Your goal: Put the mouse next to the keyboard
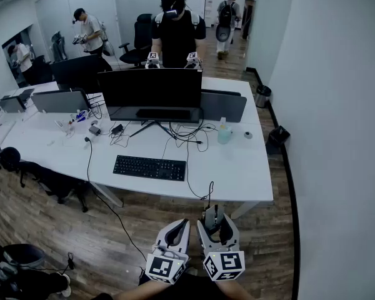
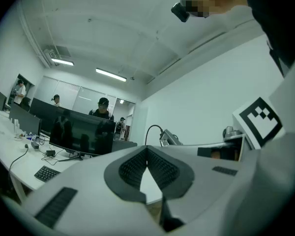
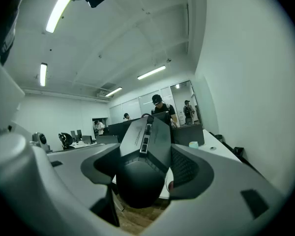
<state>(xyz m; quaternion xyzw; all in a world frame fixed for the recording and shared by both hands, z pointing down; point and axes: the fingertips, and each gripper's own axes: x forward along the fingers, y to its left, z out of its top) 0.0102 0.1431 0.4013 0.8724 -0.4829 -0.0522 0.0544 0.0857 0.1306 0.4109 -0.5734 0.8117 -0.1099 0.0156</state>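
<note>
A black keyboard [image 1: 149, 167] lies on the white desk [image 1: 237, 167] in front of a dark monitor [image 1: 151, 89]. Below the desk's front edge, near my body, my right gripper [image 1: 215, 222] is shut on a black wired mouse [image 3: 142, 181]. The mouse fills the space between the pads, its wheel end pointing away, and its cable [image 1: 209, 192] runs up to the desk edge. My left gripper [image 1: 178, 227] hangs beside it on the left. Its pads meet at the tips with nothing between them [image 2: 147, 149]. The keyboard [image 2: 46, 172] also shows small at the lower left of the left gripper view.
A person with grippers [image 1: 177, 33] stands across the desk behind the monitor. A small bottle [image 1: 224, 133] and tangled cables [image 1: 181, 133] sit right of the monitor stand. Bins [image 1: 278, 136] stand by the right wall. A chair [image 1: 56, 183] is tucked under the desk's left part.
</note>
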